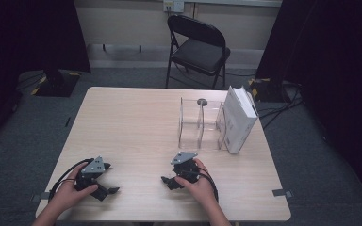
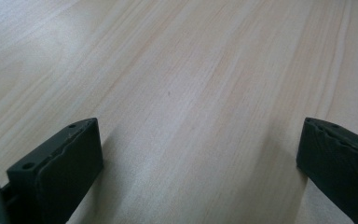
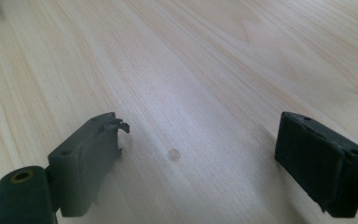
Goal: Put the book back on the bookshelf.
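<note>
My fingers [image 3: 86, 172] stand wide and empty on both grippers, resting on the bare surface [image 1: 136, 122], the white book [image 1: 238, 117] already leaning against the clear rack [image 1: 200, 123], seemingly little left.

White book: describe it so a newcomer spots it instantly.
Start at the wooden table and go to its far right part, where a clear acrylic rack stands. The white book stands upright against the rack's right end. It is the only opaque, solid block there; the rack beside it is see-through.
</note>
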Demonstrator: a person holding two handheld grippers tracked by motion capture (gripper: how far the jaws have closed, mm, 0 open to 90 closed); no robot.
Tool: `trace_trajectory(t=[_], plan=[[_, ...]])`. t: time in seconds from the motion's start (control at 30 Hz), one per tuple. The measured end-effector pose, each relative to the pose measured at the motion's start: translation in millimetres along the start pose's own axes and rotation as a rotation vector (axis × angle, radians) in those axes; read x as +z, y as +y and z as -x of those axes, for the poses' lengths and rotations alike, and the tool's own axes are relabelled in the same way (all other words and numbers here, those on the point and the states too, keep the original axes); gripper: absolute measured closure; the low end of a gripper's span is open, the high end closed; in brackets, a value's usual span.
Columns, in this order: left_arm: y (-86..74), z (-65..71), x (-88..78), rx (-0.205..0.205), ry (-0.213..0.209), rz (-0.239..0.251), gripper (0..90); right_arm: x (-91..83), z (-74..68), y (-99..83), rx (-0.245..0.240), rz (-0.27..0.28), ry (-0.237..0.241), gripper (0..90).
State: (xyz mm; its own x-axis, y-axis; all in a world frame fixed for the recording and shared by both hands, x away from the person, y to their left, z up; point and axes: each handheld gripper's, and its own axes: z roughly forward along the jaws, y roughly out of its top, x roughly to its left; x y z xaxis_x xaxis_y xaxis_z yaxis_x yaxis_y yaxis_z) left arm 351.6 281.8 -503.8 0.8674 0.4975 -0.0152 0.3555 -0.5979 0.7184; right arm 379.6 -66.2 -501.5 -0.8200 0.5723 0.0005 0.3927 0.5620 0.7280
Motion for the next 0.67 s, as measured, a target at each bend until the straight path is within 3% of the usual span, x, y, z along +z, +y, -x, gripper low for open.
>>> trace_trajectory(t=[0.67], plan=[[0.0,0.0,0.0,0.0,0.0,0.0,0.0,0.3,-0.3,-0.1,-0.003,0.003,0.001,12.3]])
